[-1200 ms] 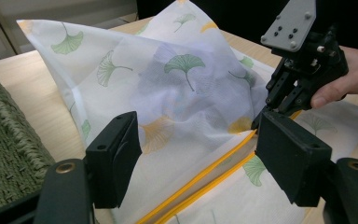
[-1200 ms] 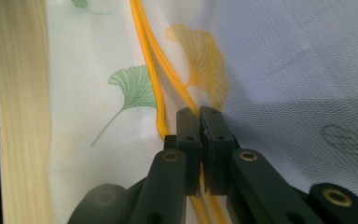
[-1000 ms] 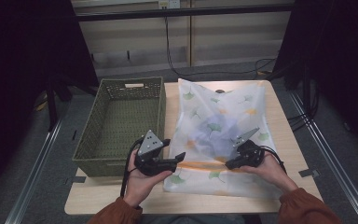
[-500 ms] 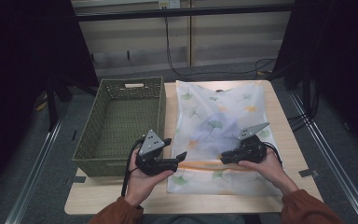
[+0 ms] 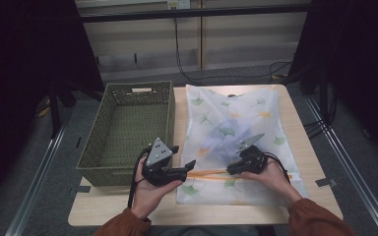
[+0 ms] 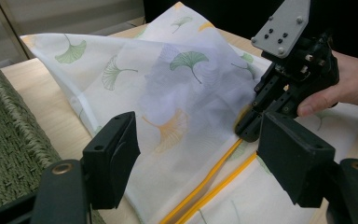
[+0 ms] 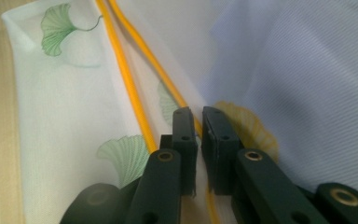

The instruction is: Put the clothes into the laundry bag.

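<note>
Mesh laundry bag (image 5: 236, 142), white and printed with green and orange ginkgo leaves, is spread flat over the right half of the wooden table (image 5: 128, 219), its far edge near the table's far side and its orange zipper (image 5: 211, 174) running left to right along the near end, so that the opening is presented to both hands. A bluish garment (image 5: 224, 137) is seen through the mesh at the middle of the bag, which suggests the bag is already loaded and the zipper is what is being worked on. To the left, just beside the bag, an empty green woven basket (image 5: 128, 128) is placed within easy reach, probably as the place for the bag once it is closed. The left gripper (image 5: 189, 164) is held level at the bag's near left corner with its jaws standing apart, nothing pressed between them; it appears to be kept there to steady or catch the fabric. The right gripper (image 7: 195, 128) is brought down onto the zipper line, and its jaws have just been closing, a narrow slit being left between the pads with the orange zipper tape lying at that gap; whether the tape is actually pinched cannot be told.
</note>
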Motion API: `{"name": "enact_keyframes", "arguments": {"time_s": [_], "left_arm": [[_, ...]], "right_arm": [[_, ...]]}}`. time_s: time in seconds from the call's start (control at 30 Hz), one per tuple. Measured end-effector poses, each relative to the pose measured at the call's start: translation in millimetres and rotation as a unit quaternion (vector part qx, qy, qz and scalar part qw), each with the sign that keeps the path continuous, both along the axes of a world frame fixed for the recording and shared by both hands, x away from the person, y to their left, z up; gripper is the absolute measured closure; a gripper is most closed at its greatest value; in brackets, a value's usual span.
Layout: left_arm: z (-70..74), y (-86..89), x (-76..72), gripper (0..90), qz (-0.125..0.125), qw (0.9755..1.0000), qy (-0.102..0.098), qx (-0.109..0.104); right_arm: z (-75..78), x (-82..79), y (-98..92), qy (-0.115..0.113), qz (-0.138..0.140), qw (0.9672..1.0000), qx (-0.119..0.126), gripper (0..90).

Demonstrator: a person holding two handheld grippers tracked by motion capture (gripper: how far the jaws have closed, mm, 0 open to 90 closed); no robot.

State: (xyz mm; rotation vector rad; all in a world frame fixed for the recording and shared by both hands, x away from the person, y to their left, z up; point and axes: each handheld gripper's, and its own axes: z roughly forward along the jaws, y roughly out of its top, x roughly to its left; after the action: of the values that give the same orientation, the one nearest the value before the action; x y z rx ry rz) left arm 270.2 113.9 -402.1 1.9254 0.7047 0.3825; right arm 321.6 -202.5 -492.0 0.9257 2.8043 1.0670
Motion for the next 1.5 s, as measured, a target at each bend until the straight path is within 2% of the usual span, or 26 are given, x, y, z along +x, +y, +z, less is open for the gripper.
{"name": "enact_keyframes", "arguments": {"time_s": [0.13, 0.17, 0.2, 0.27, 0.33, 0.4, 0.6, 0.7, 0.83, 0.9, 0.97, 1.03, 1.27, 1.37, 1.4, 1.47, 1.5], "left_arm": [[1.4, 5.6, 0.1, 28.3, 0.0, 1.0, -0.001, 0.008], [2.2, 7.9, 0.2, 28.2, 0.003, 1.0, 0.001, 0.008], [2.9, 10.3, 0.4, 28.1, 0.005, 1.0, 0.001, 0.004], [4.7, 16.0, 0.2, 27.8, 0.008, 1.0, 0.001, 0.0], [5.5, 21.4, -0.6, 27.7, 0.015, 0.9998, 0.002, -0.009], [4.9, 27.2, -2.1, 27.7, 0.021, 0.9997, 0.004, -0.012], [-0.3, 50.3, -7.4, 28.8, 0.029, 0.9993, 0.013, -0.018], [0.2, 60.0, -11.0, 30.8, 0.039, 0.9989, 0.009, -0.022], [2.2, 69.7, -15.8, 29.1, 0.049, 0.9986, 0.0, -0.018], [3.9, 73.3, -17.3, 27.6, 0.056, 0.9983, -0.008, -0.013], [6.4, 79.1, -19.2, 26.4, 0.064, 0.9977, -0.01, -0.02], [7.2, 84.3, -22.2, 24.4, 0.072, 0.9969, -0.011, -0.031], [-1.8, 106.4, -37.2, 24.2, 0.096, 0.9948, -0.015, -0.032], [-2.1, 115.5, -41.2, 24.2, 0.107, 0.9937, -0.014, -0.031], [-2.6, 118.3, -42.5, 24.2, 0.109, 0.9933, -0.013, -0.037], [-4.2, 123.8, -45.2, 24.2, 0.116, 0.9924, -0.01, -0.041], [-5.1, 127.1, -46.9, 24.2, 0.12, 0.9919, -0.011, -0.039]], "right_arm": [[-1.4, -3.1, -3.4, 0.003, 0.001, 1.0, 0.0, 85.3], [-0.6, -4.6, -4.3, 0.011, -0.003, 0.9999, -0.001, 85.1], [-0.4, -5.2, -5.5, 0.01, -0.001, 0.9999, 0.001, 85.0], [5.1, -9.9, -8.6, 0.015, -0.006, 0.9997, 0.021, 84.8], [13.0, -14.0, -13.7, -0.001, -0.007, 0.9989, 0.046, 84.8], [21.6, -19.9, -20.4, -0.014, -0.02, 0.9973, 0.069, 84.5], [33.7, -34.6, -37.6, -0.049, -0.055, 0.9922, 0.1, 83.5], [37.3, -41.2, -43.8, -0.058, -0.065, 0.9901, 0.11, 81.8], [43.6, -50.8, -51.5, -0.075, -0.079, 0.9859, 0.127, 80.1], [50.3, -55.6, -55.7, -0.092, -0.088, 0.9821, 0.139, 77.3], [57.6, -60.0, -61.9, -0.105, -0.101, 0.9764, 0.159, 75.2], [60.4, -65.3, -67.6, -0.114, -0.114, 0.9731, 0.165, 73.6], [56.2, -83.8, -84.7, -0.117, -0.14, 0.9678, 0.173, 70.5], [57.0, -89.9, -90.8, -0.125, -0.151, 0.9648, 0.175, 69.7], [57.2, -91.9, -93.0, -0.13, -0.157, 0.9636, 0.173, 68.8], [57.6, -96.7, -97.6, -0.137, -0.172, 0.96, 0.173, 66.4], [57.8, -98.5, -99.1, -0.139, -0.177, 0.9593, 0.171, 64.3]]}}
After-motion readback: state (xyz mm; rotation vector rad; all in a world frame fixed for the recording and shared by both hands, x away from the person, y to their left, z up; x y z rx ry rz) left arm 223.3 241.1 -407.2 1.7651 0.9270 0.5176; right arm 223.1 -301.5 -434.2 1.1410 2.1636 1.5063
